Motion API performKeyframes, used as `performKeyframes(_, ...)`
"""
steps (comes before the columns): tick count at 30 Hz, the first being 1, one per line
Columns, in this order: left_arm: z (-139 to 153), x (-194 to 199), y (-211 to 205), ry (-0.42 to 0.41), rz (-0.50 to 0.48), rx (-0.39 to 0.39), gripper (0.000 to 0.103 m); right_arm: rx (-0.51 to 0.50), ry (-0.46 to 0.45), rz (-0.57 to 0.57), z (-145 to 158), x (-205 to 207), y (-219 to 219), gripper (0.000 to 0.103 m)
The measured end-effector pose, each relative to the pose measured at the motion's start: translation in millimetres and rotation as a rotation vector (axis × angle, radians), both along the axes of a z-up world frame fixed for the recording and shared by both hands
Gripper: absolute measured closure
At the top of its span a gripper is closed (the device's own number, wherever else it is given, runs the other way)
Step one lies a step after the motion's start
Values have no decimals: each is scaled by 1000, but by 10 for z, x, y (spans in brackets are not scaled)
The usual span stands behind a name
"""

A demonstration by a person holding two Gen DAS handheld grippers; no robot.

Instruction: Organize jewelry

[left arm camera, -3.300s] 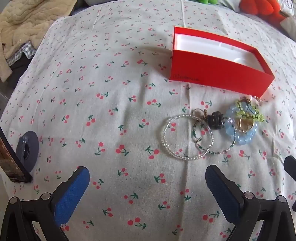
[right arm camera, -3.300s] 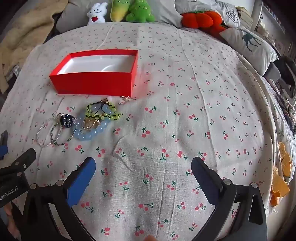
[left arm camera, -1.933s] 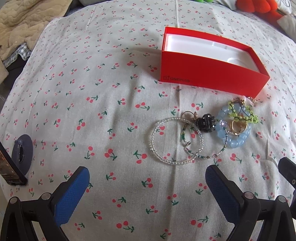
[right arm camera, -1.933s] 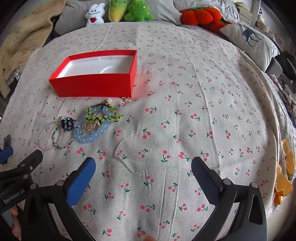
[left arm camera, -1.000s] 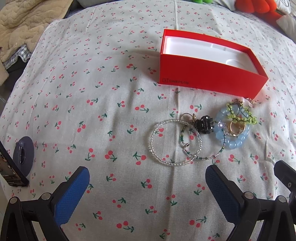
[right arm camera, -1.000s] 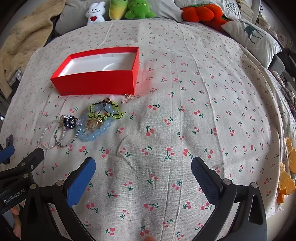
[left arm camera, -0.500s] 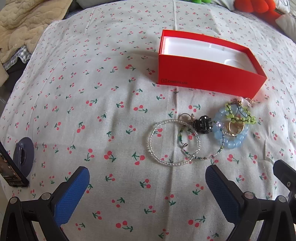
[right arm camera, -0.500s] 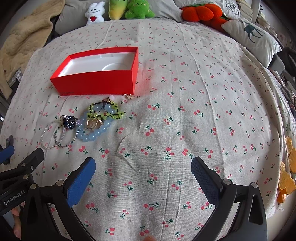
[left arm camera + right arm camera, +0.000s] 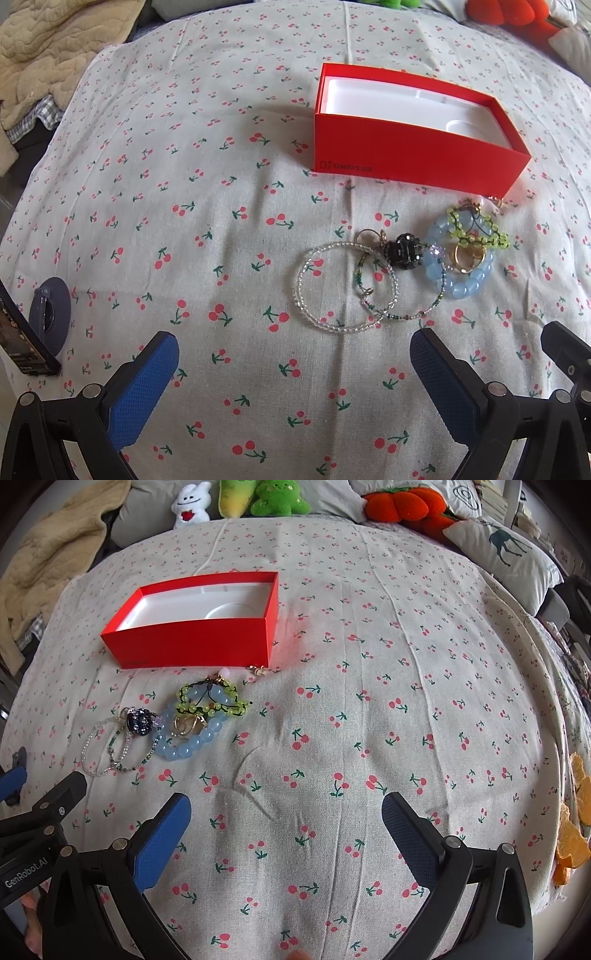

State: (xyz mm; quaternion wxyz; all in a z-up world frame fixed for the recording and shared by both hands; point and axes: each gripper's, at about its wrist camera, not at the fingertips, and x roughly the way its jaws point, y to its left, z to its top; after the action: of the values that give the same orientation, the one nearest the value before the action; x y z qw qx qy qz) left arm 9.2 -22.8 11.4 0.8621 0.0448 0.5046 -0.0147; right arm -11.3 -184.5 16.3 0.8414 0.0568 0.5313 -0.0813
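**Nothing boxed yet**

On the bed (image 9: 184, 184), the left gripper (image 9: 291, 373) hovers with jaws wide apart, holding nothing. Ahead lies the jewelry, all in one overlapping cluster: clear bead bracelet (image 9: 314, 291), thin green one (image 9: 399, 314), dark clip (image 9: 404, 251), blue bracelet (image 9: 461, 288), yellow-green one (image 9: 480, 229), gold rings (image 9: 467, 254). One red box (image 9: 406, 155) stands just behind, empty, so all sorting remains, I judge. The right gripper (image 9: 286, 823) is likewise wide open and empty.

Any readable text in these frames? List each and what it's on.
"ONEPLUS", with a small logo before it: front wall of the red box, left wrist view.
"GenRobot.AI": body of the left gripper, right wrist view.
Phone screen at left edge: too dark and oblique to read.
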Motion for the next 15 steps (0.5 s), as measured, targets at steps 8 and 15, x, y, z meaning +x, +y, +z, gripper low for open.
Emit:
performKeyframes(8, 6, -18, 9, -6, -2, 3, 0, -1, 0, 0, 3, 5, 5, 0)
performKeyframes(15, 16, -33, 20, -6, 0, 0, 0, 5, 2, 11, 18, 12, 40, 0)
